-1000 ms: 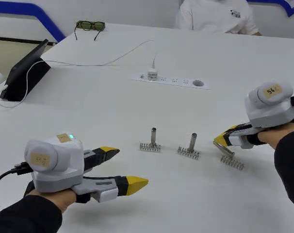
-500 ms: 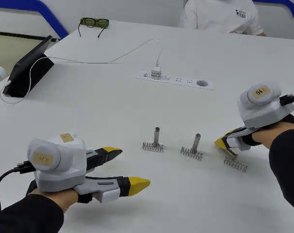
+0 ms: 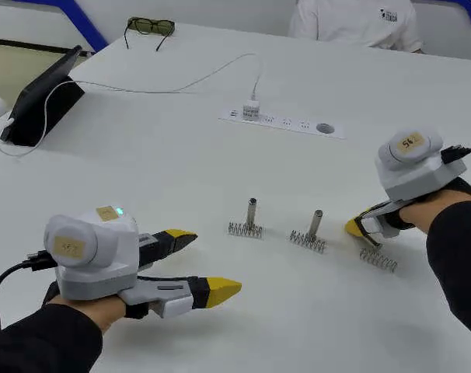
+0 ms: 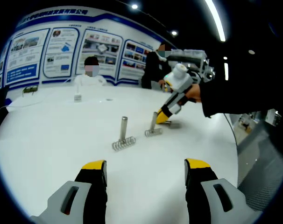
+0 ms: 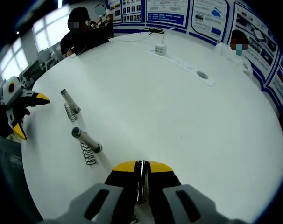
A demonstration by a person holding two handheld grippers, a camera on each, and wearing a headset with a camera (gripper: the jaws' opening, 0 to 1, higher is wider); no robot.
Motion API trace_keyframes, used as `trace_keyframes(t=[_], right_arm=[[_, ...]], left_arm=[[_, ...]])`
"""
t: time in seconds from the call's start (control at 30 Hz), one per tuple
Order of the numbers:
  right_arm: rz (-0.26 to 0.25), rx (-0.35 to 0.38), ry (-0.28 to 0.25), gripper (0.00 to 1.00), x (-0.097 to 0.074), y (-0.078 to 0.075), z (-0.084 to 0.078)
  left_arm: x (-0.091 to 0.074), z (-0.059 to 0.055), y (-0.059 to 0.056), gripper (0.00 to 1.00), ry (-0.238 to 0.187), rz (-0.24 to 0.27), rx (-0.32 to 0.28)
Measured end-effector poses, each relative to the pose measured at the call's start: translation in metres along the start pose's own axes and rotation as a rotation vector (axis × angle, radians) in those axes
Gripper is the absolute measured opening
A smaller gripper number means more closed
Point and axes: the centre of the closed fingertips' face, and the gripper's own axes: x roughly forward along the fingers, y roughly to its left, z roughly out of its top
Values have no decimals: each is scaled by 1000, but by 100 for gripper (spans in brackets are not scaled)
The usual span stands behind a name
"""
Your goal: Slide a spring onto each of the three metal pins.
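- Right gripper [image 3: 355, 228] has its jaws pinched narrow on the third pin [image 5: 141, 184]. Only a short stretch of the smooth rod sits between the yellow tips, so it could swivel or slip once it meets a spring.
- Third spring [image 3: 378, 259] lies flat on the table [image 3: 181, 155] just beside the right gripper, and nothing holds it. Pushing the pin at its end would probably shove or roll it away, not thread it.
- Left gripper [image 3: 200, 263] has its jaws wide with nothing in them, well apart from the parts. Unless it comes over to steady the spring, the threading is one-handed and easy to miss.
- Left pin [image 3: 252, 211] and middle pin [image 3: 315, 223] stand upright. The left spring [image 3: 244, 230] and middle spring [image 3: 308, 242] lie at their feet, not on the pins.
- Both pins look thin and easy to tip. The middle pin is near the right gripper, so a brush from it could knock the pin over.
- Can't tell whether the held pin touches the table. A low tip could drag on it.
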Motion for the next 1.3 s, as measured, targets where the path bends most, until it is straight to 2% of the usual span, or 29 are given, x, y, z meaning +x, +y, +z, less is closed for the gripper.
trace_keyframes(t=[0.2, 0.37, 0.47, 0.57, 0.63, 0.7, 0.77, 0.87, 1.0, 1.13, 1.3], right_arm=[[7, 10, 28, 9, 1, -1, 0], [0, -35, 44, 9, 1, 1, 0], [-10, -28, 50, 9, 0, 1, 0], [-8, 24, 20, 8, 0, -2, 0], [-7, 29, 7, 8, -1, -3, -1], [-42, 13, -16, 8, -5, -6, 0], [-26, 50, -39, 8, -9, -4, 3], [-27, 41, -48, 8, -19, -3, 6], [-32, 38, -71, 8, -29, -1, 11], [-34, 48, -89, 9, -36, 2, 10], [-40, 59, -114, 9, -46, 4, 6]], left_arm=[[3, 3, -1, 69, -5, -9, 1], [4, 4, -1, 68, -3, -12, 3], [5, 5, -2, 68, -4, -13, 4], [6, 6, -3, 68, -8, -12, 4], [6, 8, -4, 68, -6, -12, 10], [4, 11, -4, 68, -10, -11, 15], [2, 14, -3, 68, -14, -9, 19], [1, 16, -1, 68, -15, -5, 25], [2, 22, -4, 67, -21, -6, 31], [2, 27, -6, 67, -29, -11, 44], [-1, 28, -7, 67, -26, -12, 53]])
